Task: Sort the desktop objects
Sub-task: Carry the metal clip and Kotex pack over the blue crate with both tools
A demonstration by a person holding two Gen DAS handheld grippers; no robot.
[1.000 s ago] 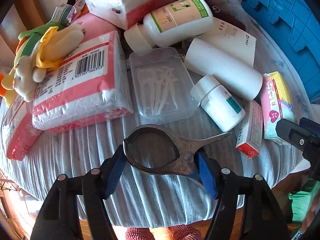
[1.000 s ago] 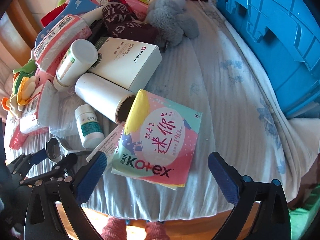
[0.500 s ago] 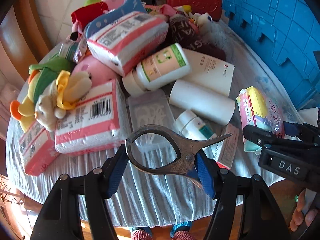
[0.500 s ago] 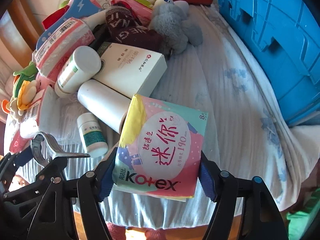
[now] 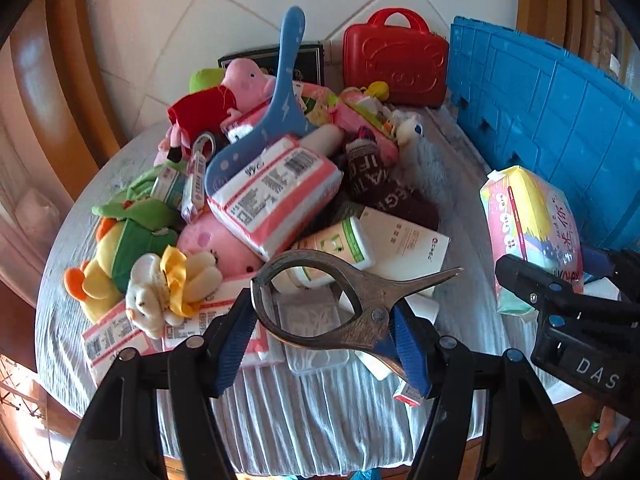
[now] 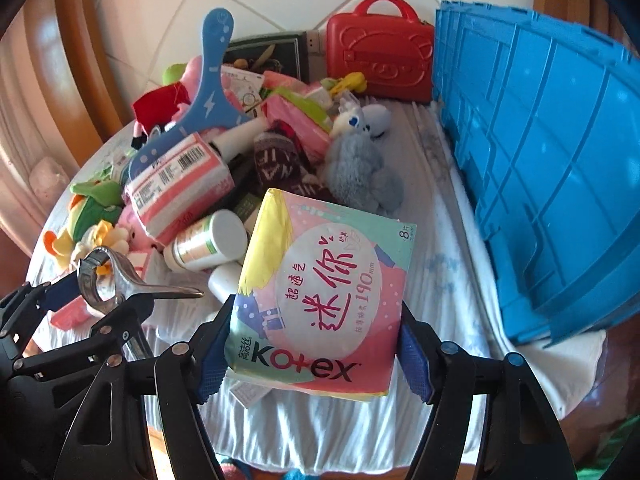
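My left gripper [image 5: 324, 344] is shut on a pair of dark metal scissors [image 5: 332, 300] and holds them above the table's near edge; the scissors also show in the right wrist view [image 6: 120, 280]. My right gripper [image 6: 312, 356] is shut on a pink and teal Kotex pad pack [image 6: 324, 292], lifted off the cloth; the pack shows at the right of the left wrist view [image 5: 532, 232]. A pile of toys, tissue packs [image 5: 276, 192], white bottles [image 6: 208, 244] and a white box [image 5: 404, 240] covers the table's middle and left.
A blue plastic crate [image 6: 540, 168] stands on the right. A red toy suitcase [image 5: 394, 62] stands at the back by the tiled wall. A blue boomerang [image 5: 276, 120] sticks up from the pile. The grey cloth table edge [image 5: 320, 428] is near.
My right gripper closed on the Kotex pack and lifted it. My left gripper rose and pulled back with the scissors, so more of the pile shows.
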